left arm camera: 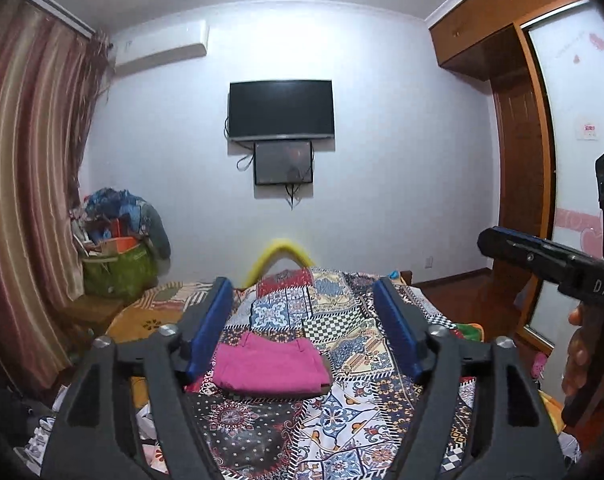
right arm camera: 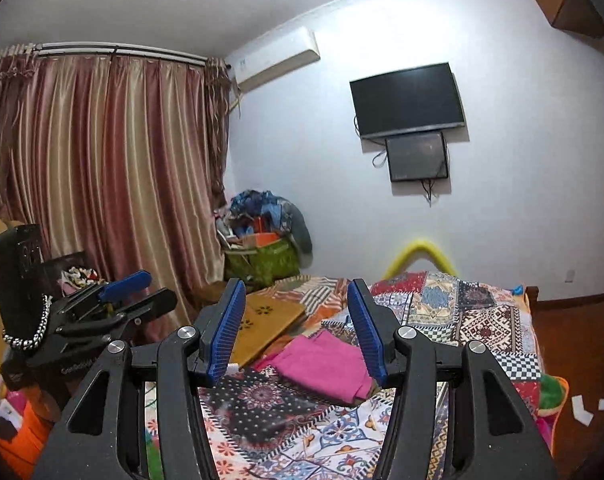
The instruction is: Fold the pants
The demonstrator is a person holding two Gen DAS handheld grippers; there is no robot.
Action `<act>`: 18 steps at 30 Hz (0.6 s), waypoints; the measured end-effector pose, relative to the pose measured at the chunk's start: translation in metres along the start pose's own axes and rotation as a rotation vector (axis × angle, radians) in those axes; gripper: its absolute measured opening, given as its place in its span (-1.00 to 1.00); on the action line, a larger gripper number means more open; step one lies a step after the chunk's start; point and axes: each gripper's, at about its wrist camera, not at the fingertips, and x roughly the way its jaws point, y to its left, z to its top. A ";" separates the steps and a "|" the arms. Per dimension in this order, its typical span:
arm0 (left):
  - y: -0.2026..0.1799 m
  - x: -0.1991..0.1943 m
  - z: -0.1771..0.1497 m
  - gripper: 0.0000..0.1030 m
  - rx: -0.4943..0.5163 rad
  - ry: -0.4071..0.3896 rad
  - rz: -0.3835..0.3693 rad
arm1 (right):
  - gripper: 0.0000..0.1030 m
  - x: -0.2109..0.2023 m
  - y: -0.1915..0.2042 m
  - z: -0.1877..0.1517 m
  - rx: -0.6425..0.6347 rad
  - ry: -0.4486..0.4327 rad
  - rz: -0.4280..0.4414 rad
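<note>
Both grippers hang above the near end of the bed, clear of the cloth. Left gripper has its blue pads spread wide with nothing between them; right gripper is likewise parted and empty.

Pink pants lie folded into a compact rectangle on the quilt, in the near-middle part of the bed, with stacked layer edges showing along the near side. Bare quilt surrounds the bundle near, far and right. Just left of it a yellow board rests partly on the quilt, its near corner close to the pants.

Past the bed's far end a yellow arch rises. On the far wall hangs a TV with a smaller screen below. Curtains cover the left side, a green bag piled with clutter stands in the far left corner, and a wardrobe lines the right.
</note>
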 end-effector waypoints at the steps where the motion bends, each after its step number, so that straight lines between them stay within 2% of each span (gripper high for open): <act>1: -0.002 -0.006 0.000 0.61 -0.001 -0.007 -0.003 | 0.14 -0.002 0.001 -0.001 0.000 -0.006 -0.006; 3: -0.006 -0.015 -0.001 0.68 0.002 -0.010 -0.003 | 0.52 -0.008 0.003 -0.004 0.009 -0.024 -0.022; 7: -0.007 -0.027 -0.003 0.95 -0.016 -0.017 0.001 | 0.81 -0.015 0.005 -0.006 0.022 -0.036 -0.046; 9: -0.007 -0.032 -0.004 0.98 -0.026 -0.023 -0.001 | 0.98 -0.017 0.005 -0.006 0.025 -0.038 -0.059; 18: -0.011 -0.042 -0.008 1.00 -0.037 -0.029 -0.011 | 0.99 -0.020 0.014 -0.010 -0.011 -0.032 -0.095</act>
